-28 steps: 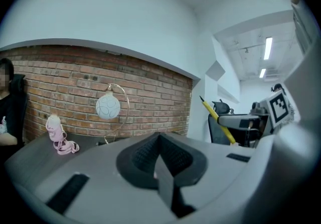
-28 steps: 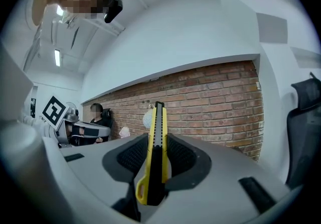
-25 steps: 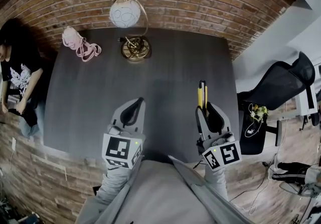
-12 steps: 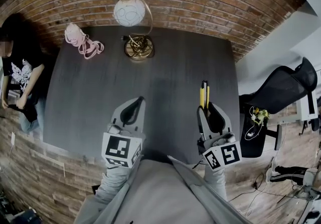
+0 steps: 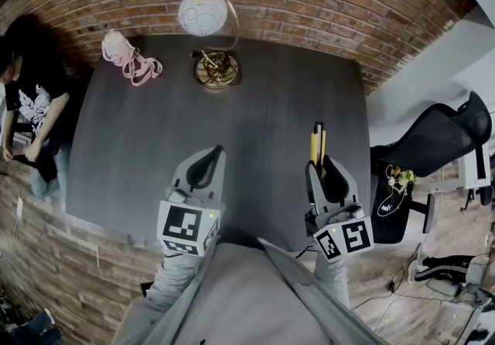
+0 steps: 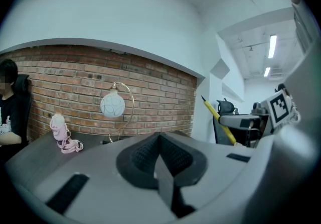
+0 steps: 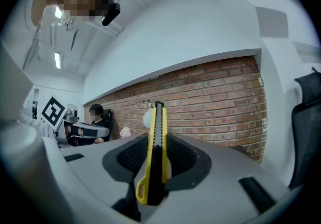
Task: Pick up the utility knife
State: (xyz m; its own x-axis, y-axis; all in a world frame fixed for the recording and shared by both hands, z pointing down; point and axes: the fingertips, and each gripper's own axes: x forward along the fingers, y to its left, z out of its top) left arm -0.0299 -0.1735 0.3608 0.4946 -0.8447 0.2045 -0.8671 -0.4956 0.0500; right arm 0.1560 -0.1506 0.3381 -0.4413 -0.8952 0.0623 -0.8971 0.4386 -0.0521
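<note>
Utility knife [image 5: 316, 144], yellow and black, clamped between the right gripper [image 5: 318, 165] jaws, lower right of head view, over dark worktop [image 5: 263, 107], left gripper [image 5: 207, 159] lower left, jaws pressed together, empty, lamp [image 5: 206, 15] at top.

look: utility knife [image 7: 155, 152], slim, yellow body w/ black center strip, yellow loop at near end
state: clamped btwn right gripper [image 5: 318, 164] jaws
pose: on edge, tip pointing far
where: right side, above the table [image 5: 155, 142]
</note>
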